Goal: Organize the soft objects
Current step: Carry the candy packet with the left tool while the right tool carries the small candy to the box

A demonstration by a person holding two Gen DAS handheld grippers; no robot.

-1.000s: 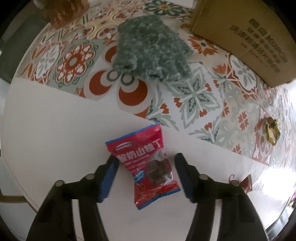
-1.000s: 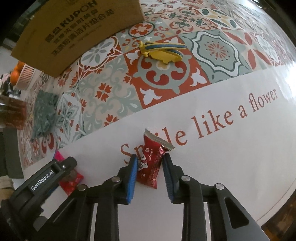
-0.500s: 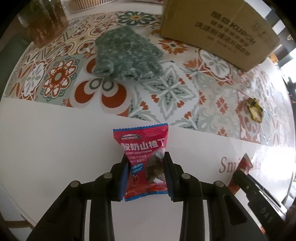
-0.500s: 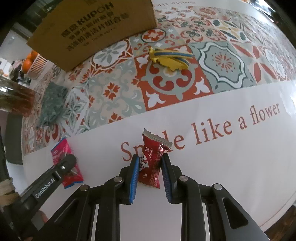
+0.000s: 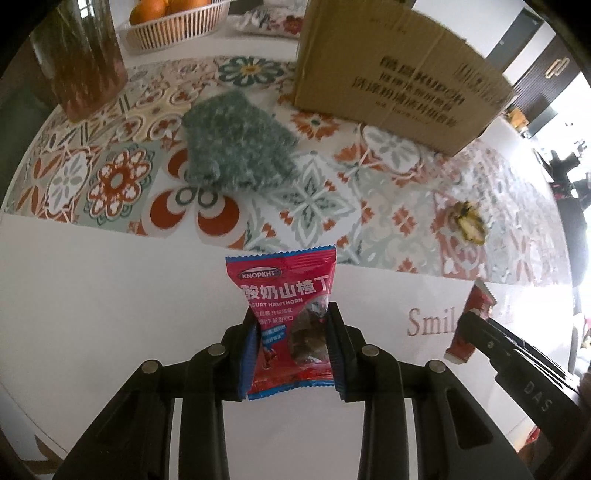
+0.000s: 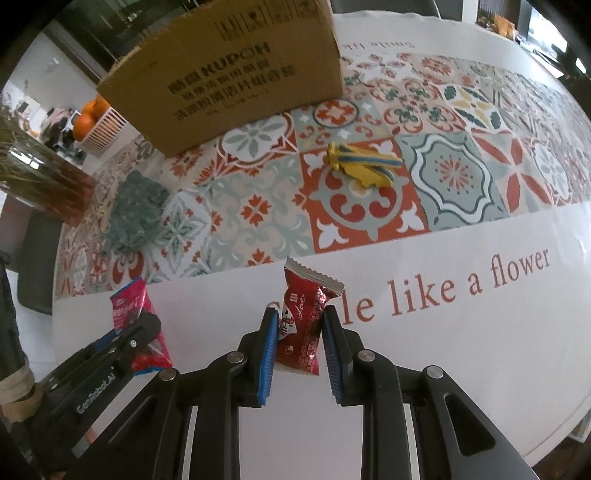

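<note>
Pads of our left gripper (image 5: 293, 345), having just closed, pinch the pink snack packet (image 5: 288, 317), while our right gripper (image 6: 300, 352) clamps the dark red candy wrapper (image 6: 301, 325).

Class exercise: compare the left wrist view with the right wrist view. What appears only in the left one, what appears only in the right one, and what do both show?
Only the left wrist view: the pink packet's front print, readable between the left tool pads, and a patterned pouch beside the fruit basket.

Only the right wrist view: the full "Smile like a flower" lettering and mirrored lettering at the far edge.

Both: the pink hawthorn packet, the dark red candy packet in the right tool, the cardboard box, the green knitted cloth and the yellow toy.
</note>
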